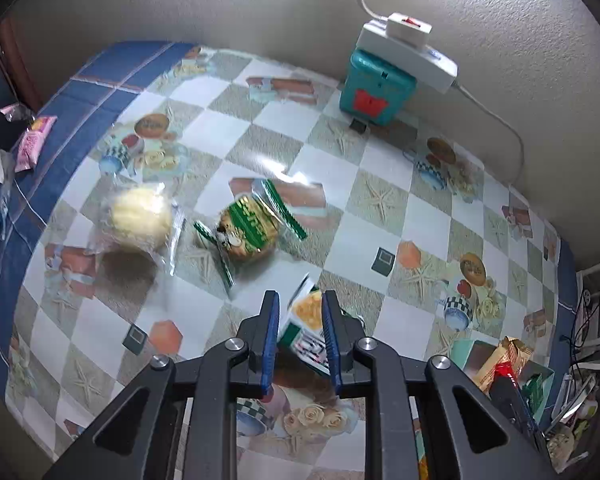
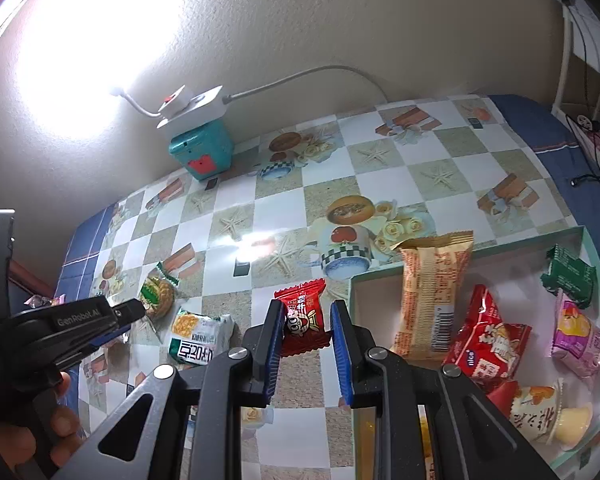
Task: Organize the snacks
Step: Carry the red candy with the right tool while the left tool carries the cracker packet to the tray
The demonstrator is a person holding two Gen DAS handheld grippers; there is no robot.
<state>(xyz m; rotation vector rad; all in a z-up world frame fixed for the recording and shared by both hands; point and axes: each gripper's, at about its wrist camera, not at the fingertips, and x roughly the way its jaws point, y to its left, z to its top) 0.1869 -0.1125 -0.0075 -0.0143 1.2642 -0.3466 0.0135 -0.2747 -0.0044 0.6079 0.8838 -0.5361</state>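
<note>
The right gripper (image 2: 305,308) is clamped tight on a red candy (image 2: 300,300) by its thin wrapper, just left of the box (image 2: 520,242), so it may slip free before reaching it. The left gripper (image 1: 300,300) is closed over the white-and-green packet (image 1: 308,314), though whether it grips it I can't tell. It may have missed, leaving the packet near the green cookie (image 1: 246,228).

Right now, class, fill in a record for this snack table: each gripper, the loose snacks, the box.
left gripper: shut, nothing held
right gripper: shut on candy
loose on table: packet, cookie, bun
box: to the right of the candy, holds several wrapped snacks
</note>
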